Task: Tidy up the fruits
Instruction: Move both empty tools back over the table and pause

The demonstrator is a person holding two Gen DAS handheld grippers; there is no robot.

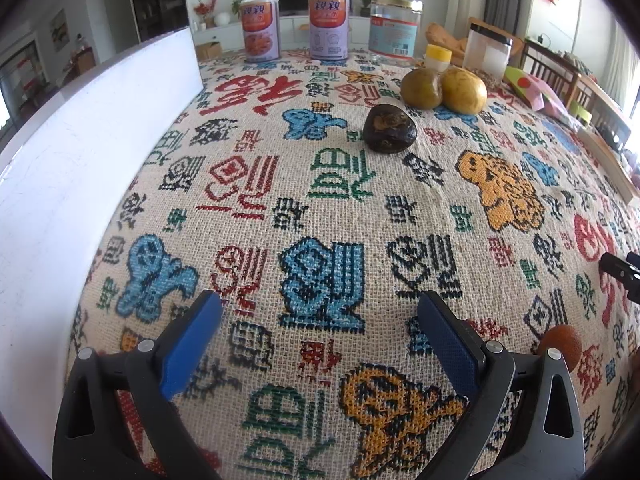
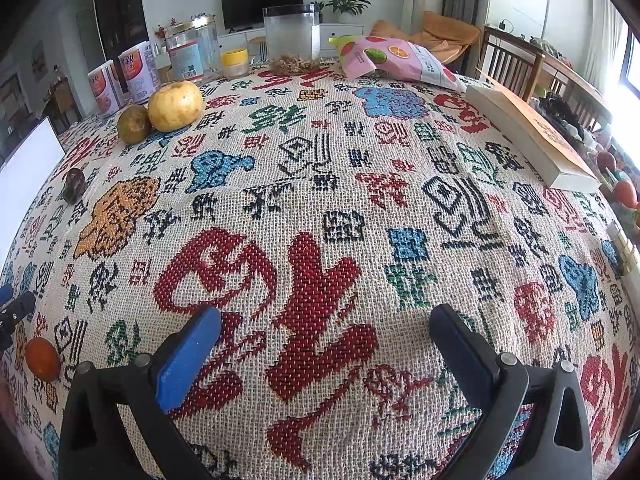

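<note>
On the patterned tablecloth a dark brown wrinkled fruit (image 1: pixel 389 129) (image 2: pixel 75 185) lies ahead of my left gripper (image 1: pixel 320 312), well beyond its fingertips. Behind it a green-brown round fruit (image 1: pixel 421 89) (image 2: pixel 134 124) touches a yellow one (image 1: pixel 464 90) (image 2: pixel 175 105). A small orange fruit (image 1: pixel 559 345) (image 2: pixel 42 359) rests just right of my left gripper, partly hidden by its frame. Both the left gripper and my right gripper (image 2: pixel 324 326) stand open, with only cloth between their blue pads.
A white tray (image 1: pixel 80 160) (image 2: pixel 24 172) runs along the left. Two purple cans (image 1: pixel 261 28) (image 1: pixel 329 26), a clear jar (image 1: pixel 394 26), a nut container (image 2: pixel 294 38), a snack bag (image 2: pixel 396 58) and a book (image 2: pixel 532 136) stand at the far side and the right.
</note>
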